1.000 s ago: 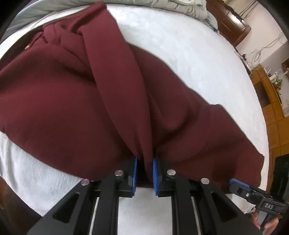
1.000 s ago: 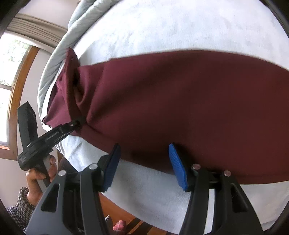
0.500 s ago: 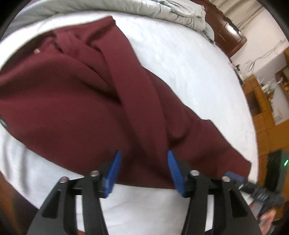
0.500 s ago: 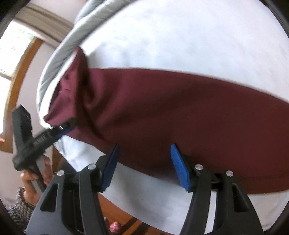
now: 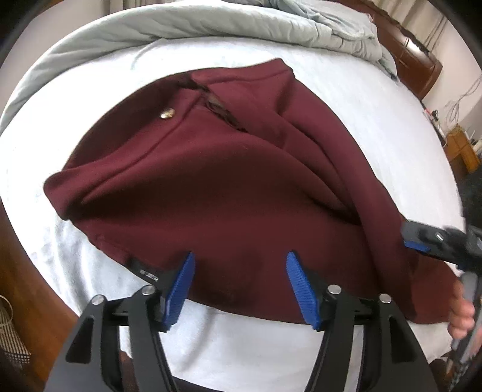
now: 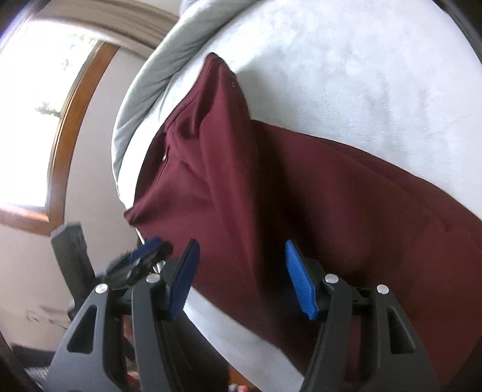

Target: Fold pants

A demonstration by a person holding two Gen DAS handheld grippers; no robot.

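Observation:
Dark red pants (image 5: 229, 187) lie on a white bed sheet (image 5: 376, 99), waistband with a metal button (image 5: 167, 114) toward the far left, legs running off to the right. My left gripper (image 5: 239, 286) is open and empty, its blue pads just over the near edge of the pants. My right gripper (image 6: 241, 277) is open and empty over the near edge of the pants (image 6: 316, 196). The right gripper also shows in the left wrist view (image 5: 433, 245) at the right, and the left gripper in the right wrist view (image 6: 141, 259) at the left.
A grey duvet (image 5: 168, 24) is bunched along the far side of the bed. A brown wooden headboard (image 5: 412, 60) and a cabinet (image 5: 461, 150) stand at the right. A wood-framed window (image 6: 45, 135) is at the left. The bed's near edge drops off beside my grippers.
My left gripper was shut on a fold of the pants; it opened, let go and moved left toward the waistband. The right gripper stayed open and shifted along the near edge.

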